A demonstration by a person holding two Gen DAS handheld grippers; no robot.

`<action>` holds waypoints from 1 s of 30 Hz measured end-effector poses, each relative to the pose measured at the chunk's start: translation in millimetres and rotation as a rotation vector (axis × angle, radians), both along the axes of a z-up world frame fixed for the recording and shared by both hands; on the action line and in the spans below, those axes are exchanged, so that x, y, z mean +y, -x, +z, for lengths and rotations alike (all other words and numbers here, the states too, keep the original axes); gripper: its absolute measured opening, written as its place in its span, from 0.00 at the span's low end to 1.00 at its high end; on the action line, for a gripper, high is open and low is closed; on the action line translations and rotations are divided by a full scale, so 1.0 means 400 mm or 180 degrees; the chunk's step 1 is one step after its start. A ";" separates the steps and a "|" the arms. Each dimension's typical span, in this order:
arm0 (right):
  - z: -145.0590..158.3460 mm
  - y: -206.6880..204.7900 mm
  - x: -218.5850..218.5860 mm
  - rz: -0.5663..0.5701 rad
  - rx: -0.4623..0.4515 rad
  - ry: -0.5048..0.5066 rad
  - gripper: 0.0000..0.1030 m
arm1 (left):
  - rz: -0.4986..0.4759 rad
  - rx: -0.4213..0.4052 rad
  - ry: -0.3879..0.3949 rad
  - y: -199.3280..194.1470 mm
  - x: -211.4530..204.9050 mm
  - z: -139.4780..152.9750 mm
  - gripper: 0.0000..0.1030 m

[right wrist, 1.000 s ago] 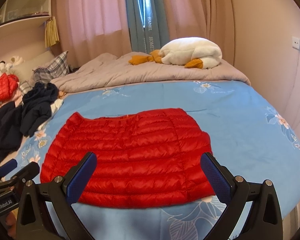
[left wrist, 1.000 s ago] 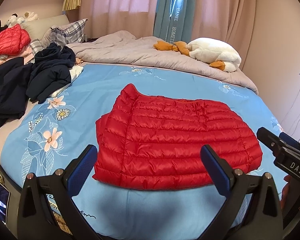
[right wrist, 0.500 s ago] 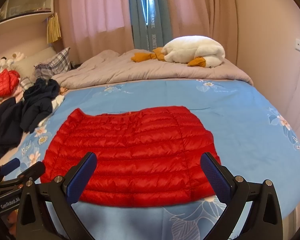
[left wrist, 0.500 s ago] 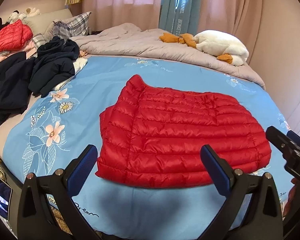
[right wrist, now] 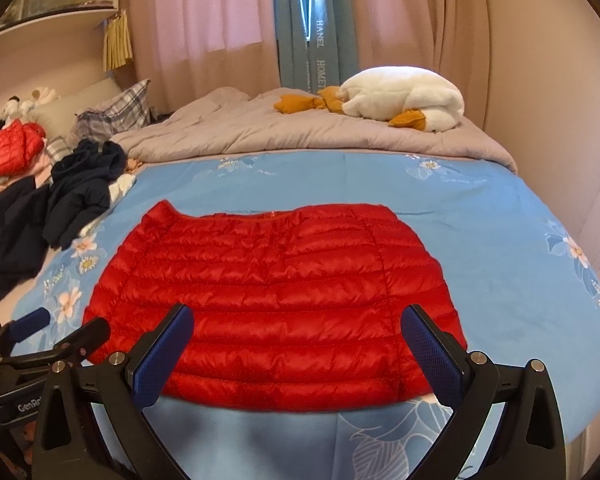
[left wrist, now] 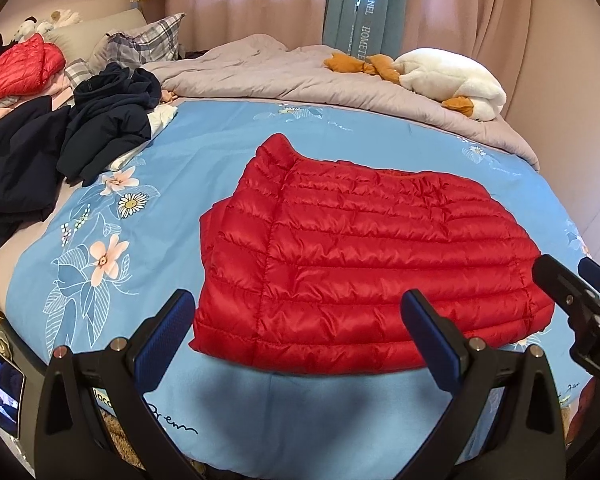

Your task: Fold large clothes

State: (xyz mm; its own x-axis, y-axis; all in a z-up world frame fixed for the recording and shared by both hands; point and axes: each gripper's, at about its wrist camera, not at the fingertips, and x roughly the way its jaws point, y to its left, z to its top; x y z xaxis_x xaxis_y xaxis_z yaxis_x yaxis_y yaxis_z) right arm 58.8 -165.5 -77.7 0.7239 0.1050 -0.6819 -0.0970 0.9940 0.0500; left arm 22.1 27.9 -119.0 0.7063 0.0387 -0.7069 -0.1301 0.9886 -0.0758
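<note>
A red quilted down jacket (left wrist: 364,256) (right wrist: 276,300) lies folded into a flat rectangle on the blue floral bedsheet (left wrist: 180,184) (right wrist: 500,240), its collar at the far left corner. My left gripper (left wrist: 300,332) hovers open over the jacket's near left edge, nothing between its blue pads. My right gripper (right wrist: 296,344) hangs open above the jacket's near edge, also empty. At the right of the left wrist view the right gripper (left wrist: 572,292) shows by the jacket's right end. At the lower left of the right wrist view the left gripper (right wrist: 60,332) shows.
A heap of dark navy clothes (left wrist: 60,148) (right wrist: 52,204) lies at the left of the bed. Another red jacket (left wrist: 16,68) sits by the pillows. A grey duvet (left wrist: 300,76) and a white plush goose (left wrist: 448,80) fill the far side. A phone (left wrist: 4,396) sits low left.
Both grippers have moved forward and slightly down toward the jacket's near edge, so it fills more of each view. Both stay open and the jacket has not moved.
</note>
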 end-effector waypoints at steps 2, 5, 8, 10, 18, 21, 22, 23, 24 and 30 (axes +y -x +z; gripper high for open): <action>-0.002 -0.001 0.001 0.0004 0.0008 0.0003 0.99 | 0.0007 0.0009 -0.0001 -0.002 0.000 -0.002 1.00; -0.003 -0.001 0.005 0.0013 0.0015 0.0005 0.99 | 0.0017 0.0013 -0.0005 -0.003 0.000 -0.003 1.00; -0.006 -0.002 0.009 0.0020 0.0022 0.0011 0.99 | 0.0012 0.0015 -0.0003 -0.004 0.000 -0.003 1.00; -0.007 -0.003 0.010 0.0026 0.0028 0.0015 0.99 | 0.0013 0.0015 -0.0006 -0.003 -0.001 -0.003 1.00; -0.011 -0.006 0.019 0.0033 0.0041 0.0037 0.99 | 0.0004 0.0012 0.0012 -0.004 0.004 -0.005 1.00; -0.012 -0.005 0.021 0.0034 0.0038 0.0035 0.99 | 0.0013 0.0009 0.0016 -0.003 0.005 -0.006 1.00; -0.012 -0.005 0.021 0.0035 0.0040 0.0036 0.99 | 0.0013 0.0005 0.0017 -0.003 0.006 -0.006 1.00; -0.012 -0.005 0.021 0.0034 0.0043 0.0041 0.99 | 0.0013 0.0003 0.0017 -0.002 0.004 -0.006 1.00; -0.013 -0.006 0.023 0.0033 0.0045 0.0046 0.99 | 0.0013 -0.0003 0.0021 -0.001 0.004 -0.005 1.00; -0.014 -0.004 0.028 0.0030 0.0052 0.0057 0.99 | 0.0005 -0.0010 0.0017 0.001 0.000 -0.003 1.00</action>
